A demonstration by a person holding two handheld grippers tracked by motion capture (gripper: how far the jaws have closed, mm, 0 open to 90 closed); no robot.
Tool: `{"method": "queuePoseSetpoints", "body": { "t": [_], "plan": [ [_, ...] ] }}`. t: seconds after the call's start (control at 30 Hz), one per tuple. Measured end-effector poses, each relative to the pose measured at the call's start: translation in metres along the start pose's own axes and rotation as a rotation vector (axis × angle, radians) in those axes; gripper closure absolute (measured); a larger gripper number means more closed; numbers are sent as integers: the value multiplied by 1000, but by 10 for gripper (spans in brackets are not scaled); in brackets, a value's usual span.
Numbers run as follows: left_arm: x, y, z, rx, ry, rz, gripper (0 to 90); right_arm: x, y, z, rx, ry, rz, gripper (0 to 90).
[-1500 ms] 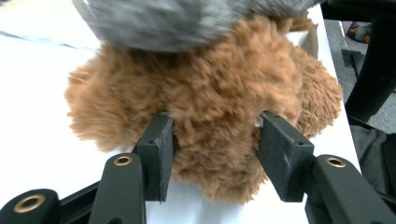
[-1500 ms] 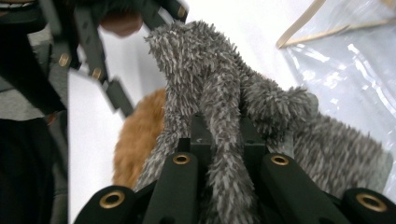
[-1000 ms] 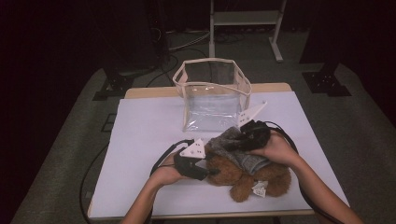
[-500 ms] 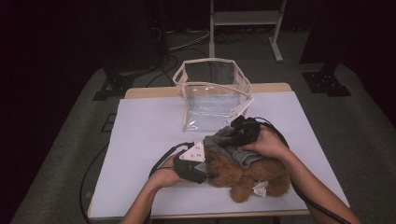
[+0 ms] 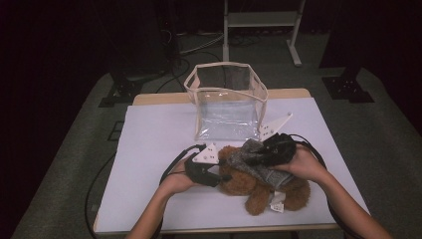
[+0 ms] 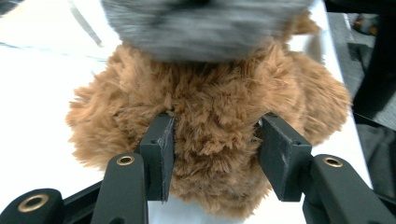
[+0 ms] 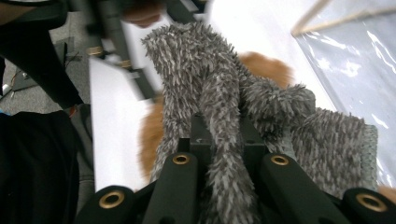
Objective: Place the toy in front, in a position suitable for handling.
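A brown teddy bear (image 5: pixel 263 186) is lying on the white table (image 5: pixel 154 144), near the person's edge and a little right of centre, with a white label showing at its underside. A fuzzy grey garment (image 5: pixel 256 162) is lying draped over the bear's upper part.

The left gripper (image 5: pixel 221 174) is coming in from the left side of the bear — its jaws are sitting part-way closed with the pads pressing into the brown fur, as the left gripper view (image 6: pixel 215 154) is showing, a thick fold of plush bulging between them. The bear (image 6: pixel 210 116) is resting on the table there, the grey garment (image 6: pixel 205 28) blurred across the top.

The right gripper (image 5: pixel 261 157) is reaching in from the right, and its jaws are standing narrow, pinching a strip of the grey garment (image 7: pixel 219 116) — the right gripper view (image 7: pixel 222 135) is showing the shaggy fabric running between the pads.

Behind the bear, well apart from it, a clear plastic bag (image 5: pixel 229 102) with cream trim is standing upright and open at the top.
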State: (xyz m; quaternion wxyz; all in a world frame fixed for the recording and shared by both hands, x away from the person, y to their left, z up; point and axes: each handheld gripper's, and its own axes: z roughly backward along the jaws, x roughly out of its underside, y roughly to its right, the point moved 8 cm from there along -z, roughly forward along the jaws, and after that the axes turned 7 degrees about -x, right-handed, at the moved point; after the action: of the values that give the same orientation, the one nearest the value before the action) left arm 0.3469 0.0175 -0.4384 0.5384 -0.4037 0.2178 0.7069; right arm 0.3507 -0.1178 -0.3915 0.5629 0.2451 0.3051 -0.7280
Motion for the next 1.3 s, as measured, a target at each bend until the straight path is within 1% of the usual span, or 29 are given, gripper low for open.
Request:
{"method": "queuePoseSetpoints", "body": {
  "t": [0.07, 0.13, 0.2, 0.23, 0.3, 0.33, 0.4, 0.47, 0.53, 0.6, 0.63, 0.7, 0.77, 0.83, 0.9, 1.0, 1.07, 1.13, 1.17, 1.23, 1.3],
  "plan": [
    [-1, -4, -1, -8, 1, 10, 492, 1, -7, -1, 0, 1, 8, 804],
    [-1, -4, 0, -6, 4, 18, 487, 5, -8, -2, 13, -10, 14, 804],
    [-1, -4, 2, 0, 0, -1, 486, 7, -5, -1, 15, -7, 3, 804],
    [-2, -3, 3, 3, 4, -1, 481, 9, 0, 0, 21, -8, 0, 804],
    [-3, 0, 7, 18, 9, -16, 468, 9, 5, 1, 29, -4, -15, 804],
    [-2, 2, 8, 28, 4, -26, 462, 9, 8, 1, 30, 3, -24, 805],
    [0, 4, 8, 27, -7, -37, 459, 8, 12, 2, 35, 8, -29, 804],
    [3, 2, 5, 8, -19, -38, 465, 5, 12, 1, 35, 4, -26, 805],
    [5, -2, 1, -13, -23, -18, 480, 2, 8, -2, 38, -4, -6, 804],
    [4, -5, -1, -30, -4, 8, 481, -3, 2, -8, 30, -6, 14, 804],
    [4, -7, -1, -36, -3, 15, 480, -5, -1, -11, 24, -5, 15, 804],
    [4, -9, -1, -46, -3, 23, 478, -8, -5, -17, 4, -10, 37, 804],
    [5, -9, 0, -43, -7, 24, 473, -8, -7, -20, -2, -25, 48, 804],
    [5, -8, 0, -36, -10, 24, 473, -7, -8, -18, 1, -27, 43, 804],
    [6, -7, 0, -26, -17, 15, 471, -4, -5, -11, 16, -23, 33, 804],
    [5, -5, 1, -14, -20, 9, 469, 5, 7, 5, 65, -17, 0, 804],
    [4, -5, 2, -15, -24, -3, 464, 9, 14, 13, 86, -13, -13, 804],
    [1, -4, 4, -15, -11, 4, 460, 14, 18, 18, 90, -2, -42, 804],
    [-2, -4, 5, -15, -1, -1, 458, 15, 19, 18, 85, 0, -49, 804],
    [-7, -4, 6, -11, 12, -11, 455, 16, 16, 15, 78, -10, -40, 804],
    [-13, -2, 5, 1, 21, -15, 454, 15, 11, 11, 63, -24, -23, 803]
  ]
}}
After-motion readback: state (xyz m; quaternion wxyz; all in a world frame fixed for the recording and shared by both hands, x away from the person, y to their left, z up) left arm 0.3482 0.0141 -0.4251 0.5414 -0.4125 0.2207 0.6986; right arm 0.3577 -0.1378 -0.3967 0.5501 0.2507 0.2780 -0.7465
